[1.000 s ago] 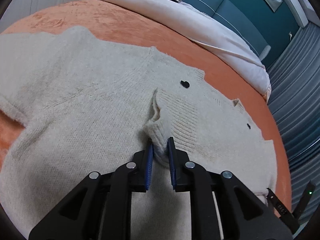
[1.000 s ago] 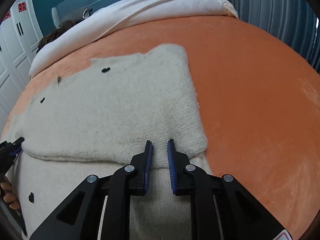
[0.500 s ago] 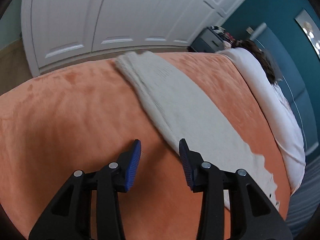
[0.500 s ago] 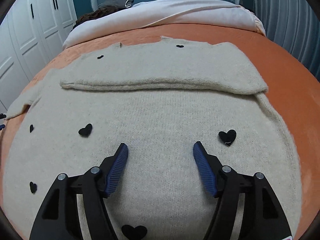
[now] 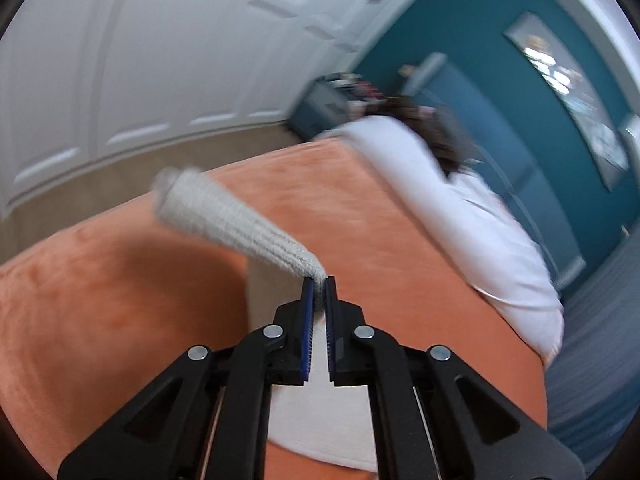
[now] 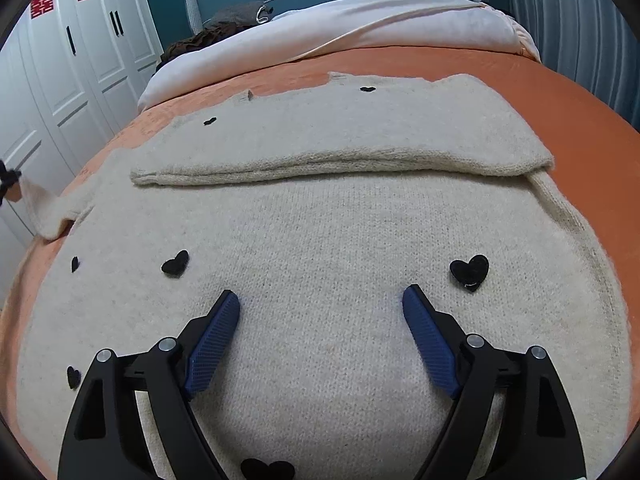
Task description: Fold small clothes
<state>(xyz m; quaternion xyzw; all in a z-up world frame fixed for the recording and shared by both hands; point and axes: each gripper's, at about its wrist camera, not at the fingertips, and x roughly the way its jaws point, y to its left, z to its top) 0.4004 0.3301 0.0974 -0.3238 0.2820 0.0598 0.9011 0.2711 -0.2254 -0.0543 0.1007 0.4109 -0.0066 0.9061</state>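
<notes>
A cream knit sweater (image 6: pixel 320 248) with black heart patches lies flat on the orange bed cover; its right sleeve (image 6: pixel 340 152) is folded across the chest. My right gripper (image 6: pixel 320 308) is open and hovers over the sweater's lower body. My left gripper (image 5: pixel 319 280) is shut on the left sleeve (image 5: pixel 224 216) and holds it lifted off the bed, the cuff hanging away toward the wardrobe. In the right wrist view the left gripper's tip (image 6: pixel 8 178) shows at the far left edge with the sleeve (image 6: pixel 48 208) raised.
The orange bed cover (image 6: pixel 580 92) surrounds the sweater. A white duvet (image 6: pixel 360 28) and dark clothes (image 6: pixel 224 20) lie at the bed's head. White wardrobe doors (image 5: pixel 120 60) and floor lie beyond the bed's left edge.
My left gripper let go of the right cuff, moved to the left sleeve, shut on it and lifted it. My right gripper opened wide and drew back over the sweater's body.
</notes>
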